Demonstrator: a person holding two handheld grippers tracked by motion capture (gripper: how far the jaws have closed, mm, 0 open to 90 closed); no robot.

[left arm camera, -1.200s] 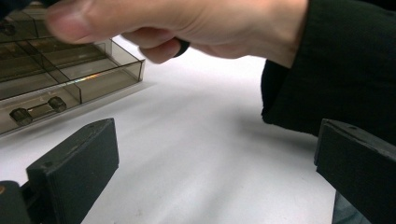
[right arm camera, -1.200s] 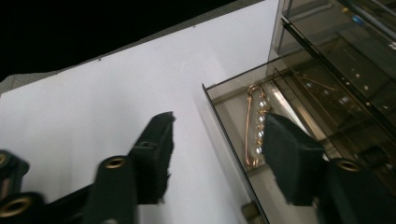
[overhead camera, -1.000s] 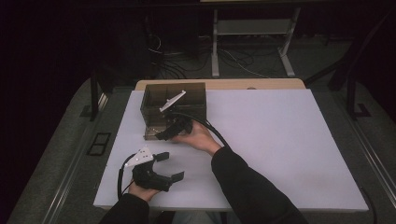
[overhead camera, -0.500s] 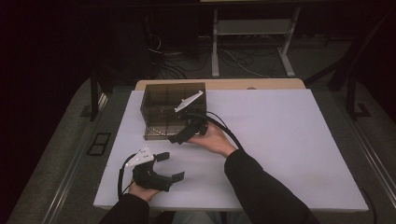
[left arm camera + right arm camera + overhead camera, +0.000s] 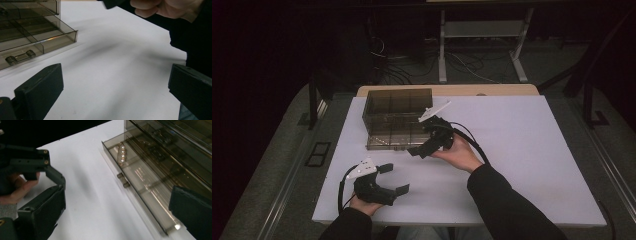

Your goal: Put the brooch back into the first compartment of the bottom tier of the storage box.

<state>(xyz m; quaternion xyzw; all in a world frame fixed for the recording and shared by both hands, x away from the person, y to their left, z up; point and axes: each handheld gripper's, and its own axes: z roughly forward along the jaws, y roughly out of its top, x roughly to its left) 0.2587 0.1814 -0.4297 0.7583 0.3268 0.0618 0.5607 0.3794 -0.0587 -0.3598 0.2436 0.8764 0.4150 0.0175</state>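
A smoky see-through drawer cabinet (image 5: 394,112) stands at the back left of the white table (image 5: 522,150). Its bottom drawer (image 5: 140,187) is pulled out, with a small handle (image 5: 123,181) on the front and a row of small shiny pieces (image 5: 121,153) inside. My right gripper (image 5: 422,142) hovers just in front of the cabinet, open and holding nothing, its jaws wide apart in the right gripper view (image 5: 117,220). Near the front edge my left gripper (image 5: 396,178) is open and empty too. Between the jaws in the left gripper view (image 5: 115,95) there is bare table, with the drawer handle (image 5: 20,57) to the left.
The person's right hand (image 5: 162,8) and dark sleeve (image 5: 507,205) reach over the middle of the table. A wooden edge (image 5: 447,90) runs behind the table. Cables and a metal frame (image 5: 482,45) lie on the dark floor beyond.
My right gripper has drawn back from the cabinet front, moving right and toward the person. The bottom drawer now stands out farther. The left gripper has stayed put.
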